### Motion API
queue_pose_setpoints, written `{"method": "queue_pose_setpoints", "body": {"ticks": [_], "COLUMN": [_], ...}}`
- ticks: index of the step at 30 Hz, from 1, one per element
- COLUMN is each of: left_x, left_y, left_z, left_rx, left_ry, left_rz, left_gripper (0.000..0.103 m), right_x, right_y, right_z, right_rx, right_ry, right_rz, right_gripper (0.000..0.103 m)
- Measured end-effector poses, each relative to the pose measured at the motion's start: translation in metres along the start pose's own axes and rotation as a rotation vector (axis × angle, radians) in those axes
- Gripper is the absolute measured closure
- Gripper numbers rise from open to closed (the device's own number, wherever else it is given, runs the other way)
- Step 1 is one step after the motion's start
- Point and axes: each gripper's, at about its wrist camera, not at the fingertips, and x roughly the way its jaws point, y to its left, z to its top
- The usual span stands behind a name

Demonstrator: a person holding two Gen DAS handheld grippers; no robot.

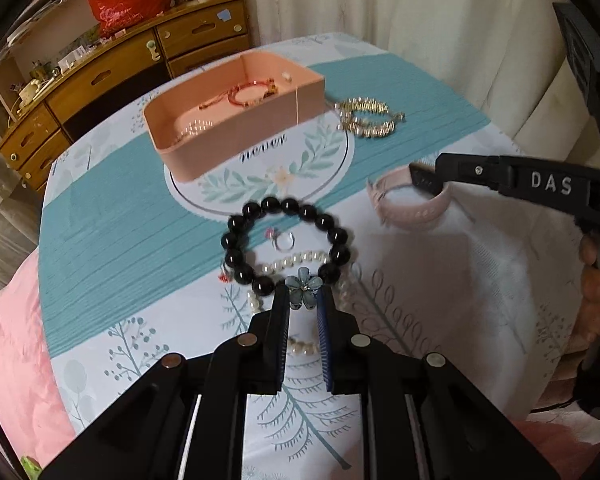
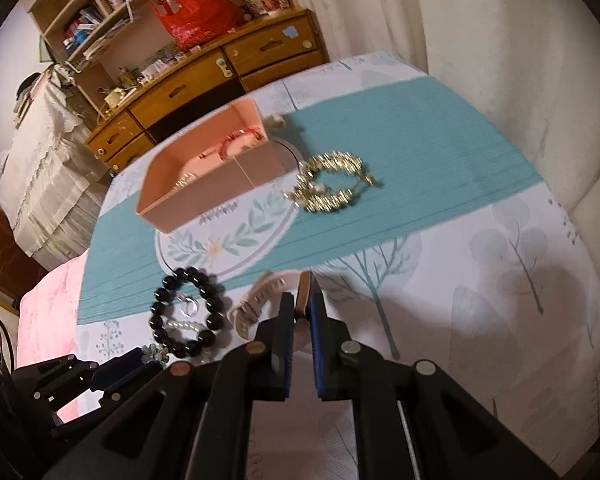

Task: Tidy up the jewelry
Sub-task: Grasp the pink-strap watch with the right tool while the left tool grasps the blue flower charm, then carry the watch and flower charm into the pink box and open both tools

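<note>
So the surface [image 1: 120, 216] was covered by a teal and white cloth, and the pink box [image 1: 236, 136] sat at its far side as my landmark. It already held a red cord bracelet [image 1: 244, 94] and a small beaded piece I couldn't make out. The gold bracelet [image 1: 366, 118] lay just right of the box. Well in front of it, my right gripper [image 2: 302, 308] had its jaws clamped on the pink watch strap [image 2: 252, 304], presumably for the trip over. My left gripper [image 1: 303, 300] had its jaws pinching the blue flower [image 1: 302, 290] on the pearl strand [image 1: 296, 262], which lay under the black bead bracelet [image 1: 284, 240], around a ring [image 1: 284, 242].
</note>
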Motion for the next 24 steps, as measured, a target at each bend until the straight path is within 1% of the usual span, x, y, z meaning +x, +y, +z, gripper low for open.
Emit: {"method": "queue_pose_setpoints", "body": {"ticks": [3,4,7,9,11,13,15,17,24], "left_x": [-0.007,-0.009,-0.016,-0.022,-0.029,-0.034,-0.038,-0.042,-0.044], "left_y": [0.003,0.005,0.012,0.015,0.019,0.022,0.024,0.029,0.045], "left_z": [0.013,0.019,0.034,0.04,0.045,0.048,0.051,0.053,0.063], "left_rx": [-0.006,-0.013,-0.034,-0.047,-0.058,-0.063,-0.072,-0.083,-0.132], "left_ry": [0.015,0.02,0.025,0.005,-0.016,-0.023,-0.029,-0.042,-0.056], "left_rz": [-0.01,-0.002,-0.017,-0.015,-0.02,-0.015,-0.016,-0.017,-0.008], "left_gripper": [0.092,0.092,0.092,0.091,0.092,0.091,0.091,0.091,0.091], "right_x": [-0.008,-0.01,-0.01,-0.006,0.002,0.013,0.017,0.022,0.037], "right_y": [0.007,0.011,0.02,0.021,0.02,0.019,0.015,0.011,-0.002], "right_z": [0.009,0.012,0.02,0.023,0.023,0.02,0.016,0.013,0.005], "right_rx": [-0.022,-0.036,-0.07,-0.069,-0.065,-0.076,-0.074,-0.06,0.028], "right_ry": [-0.033,-0.044,-0.032,0.001,0.064,0.13,0.158,0.186,0.26], "right_rz": [0.033,0.044,0.039,0.017,-0.025,-0.064,-0.076,-0.073,-0.065], "right_gripper": [0.103,0.103,0.103,0.103,0.101,0.096,0.085,0.08,0.082]}}
